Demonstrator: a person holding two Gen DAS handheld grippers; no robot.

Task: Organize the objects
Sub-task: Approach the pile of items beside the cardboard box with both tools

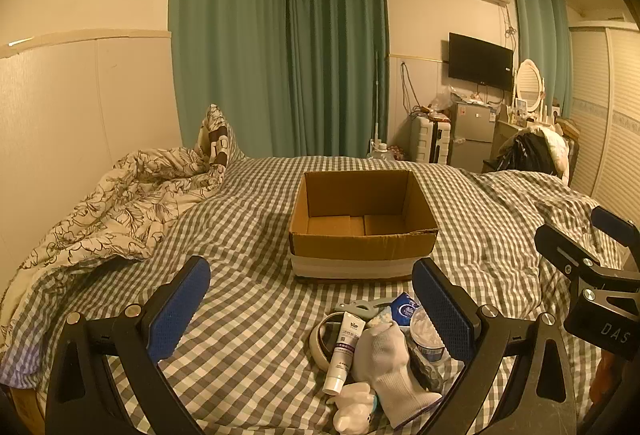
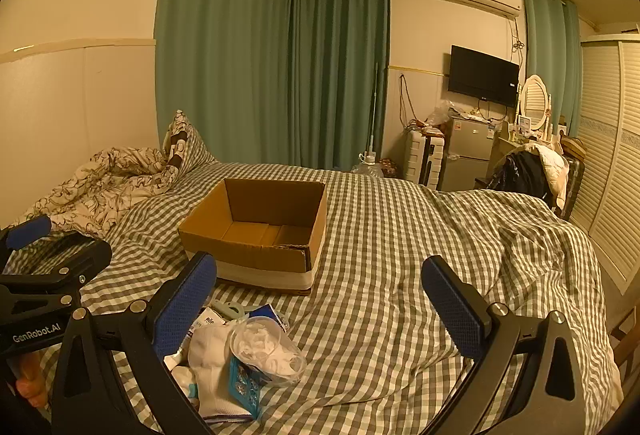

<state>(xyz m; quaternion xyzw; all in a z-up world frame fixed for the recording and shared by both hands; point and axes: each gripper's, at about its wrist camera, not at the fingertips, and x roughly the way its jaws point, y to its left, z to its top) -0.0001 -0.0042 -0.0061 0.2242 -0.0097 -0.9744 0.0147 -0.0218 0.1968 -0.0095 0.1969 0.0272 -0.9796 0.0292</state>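
An open empty cardboard box stands on the checked bed; it also shows in the right wrist view. In front of it lies a heap of small items: a white tube, a white sock, a roll of tape, a clear plastic cup and a blue packet. My left gripper is open, held above the bed with the heap near its right finger. My right gripper is open and empty, with the heap by its left finger.
A rumpled floral quilt lies at the bed's left by the wall. Beyond the bed stand green curtains, a small fridge, a suitcase and a louvred wardrobe at the right.
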